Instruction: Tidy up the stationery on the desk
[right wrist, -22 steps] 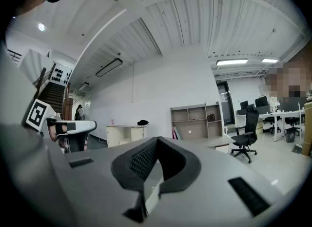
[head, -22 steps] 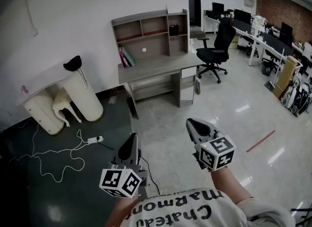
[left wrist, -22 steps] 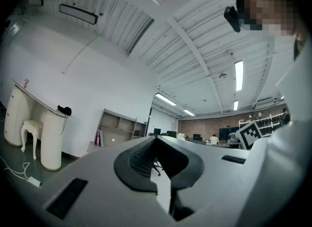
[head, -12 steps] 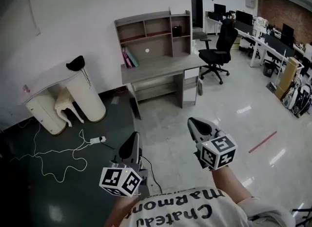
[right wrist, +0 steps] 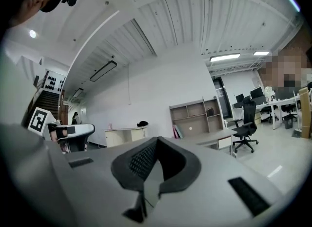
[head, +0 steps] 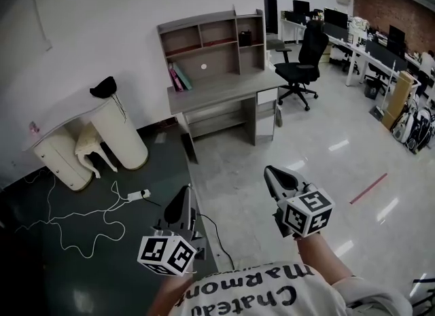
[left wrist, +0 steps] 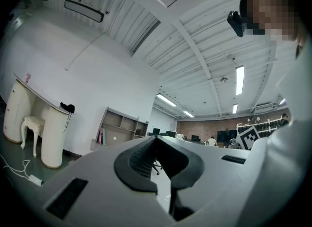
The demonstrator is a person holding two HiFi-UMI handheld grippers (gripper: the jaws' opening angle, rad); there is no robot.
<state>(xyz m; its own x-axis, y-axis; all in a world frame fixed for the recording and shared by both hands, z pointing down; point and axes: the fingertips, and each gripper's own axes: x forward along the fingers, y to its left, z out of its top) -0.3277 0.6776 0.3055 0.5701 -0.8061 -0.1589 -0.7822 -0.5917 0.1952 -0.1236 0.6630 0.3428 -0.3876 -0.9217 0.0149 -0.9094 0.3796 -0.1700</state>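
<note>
At far left of the head view, a white rounded vanity unit [head: 112, 128] stands against the wall. A small white stool [head: 88, 146] sits in front of it and a black item [head: 103, 88] lies on top; we cannot identify that item. A white cable [head: 64, 218] runs loosely across the dark floor to a power strip [head: 134, 194].

The left hand-held gripper [head: 183, 194] [left wrist: 156, 139] is in the lower foreground, over the edge of the dark floor area. Its jaws are closed tip to tip, with nothing between them.

The grey surface [head: 224, 89] stands against the wall beyond, well apart from both grippers. A shelf hutch [head: 211, 36] sits on it. The stationery we can make out is a set of pink and teal folders [head: 178, 77], leaning upright at the left end of the surface under the hutch. A small dark object [head: 243, 38] occupies the upper right hutch compartment.

The right hand-held gripper [head: 272, 174] [right wrist: 157, 140] is held over the glossy light floor. Its jaws are fully closed and it holds nothing.

A black office chair [head: 302, 63] stands just right of the surface. Rows of office desks [head: 377, 56] with monitors fill the far right.
</note>
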